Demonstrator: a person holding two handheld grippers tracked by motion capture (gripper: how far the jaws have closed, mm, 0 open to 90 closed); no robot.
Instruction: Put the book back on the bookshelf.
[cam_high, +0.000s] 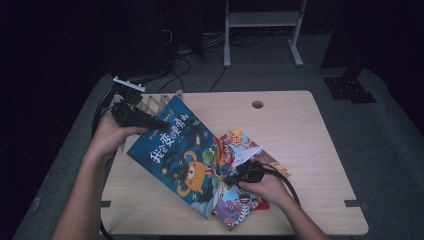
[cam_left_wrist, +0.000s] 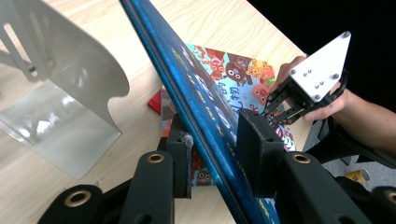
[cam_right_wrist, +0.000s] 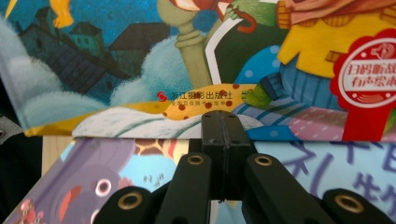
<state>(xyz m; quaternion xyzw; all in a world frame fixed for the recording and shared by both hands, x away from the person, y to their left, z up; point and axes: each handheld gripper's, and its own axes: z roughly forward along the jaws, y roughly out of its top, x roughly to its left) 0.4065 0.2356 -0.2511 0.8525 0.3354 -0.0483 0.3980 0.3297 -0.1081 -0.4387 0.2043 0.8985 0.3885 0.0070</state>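
Note:
A blue picture book (cam_high: 185, 160) with an orange monster on its cover rests tilted on the wooden table (cam_high: 305, 145), its upper left edge raised. My left gripper (cam_high: 159, 124) is shut on that raised edge; in the left gripper view the book (cam_left_wrist: 205, 102) runs between the pads (cam_left_wrist: 180, 156). Under it lies a second, multicoloured cartoon book (cam_high: 235, 210), flat on the table. My right gripper (cam_high: 231, 178) is shut with nothing between its jaws. Its tips (cam_right_wrist: 225, 116) rest on the lower book (cam_right_wrist: 116, 172) at the blue book's (cam_right_wrist: 140, 56) bottom edge. It also shows far off (cam_left_wrist: 273, 112) in the left gripper view.
A grey metal bookend (cam_high: 152, 102) (cam_left_wrist: 70, 93) stands at the table's far left corner, just behind the raised book. A red item (cam_left_wrist: 155, 100) pokes out from under the books. A cable hole (cam_high: 257, 104) is at the far edge. A paper cup (cam_left_wrist: 357, 176) sits beyond the table.

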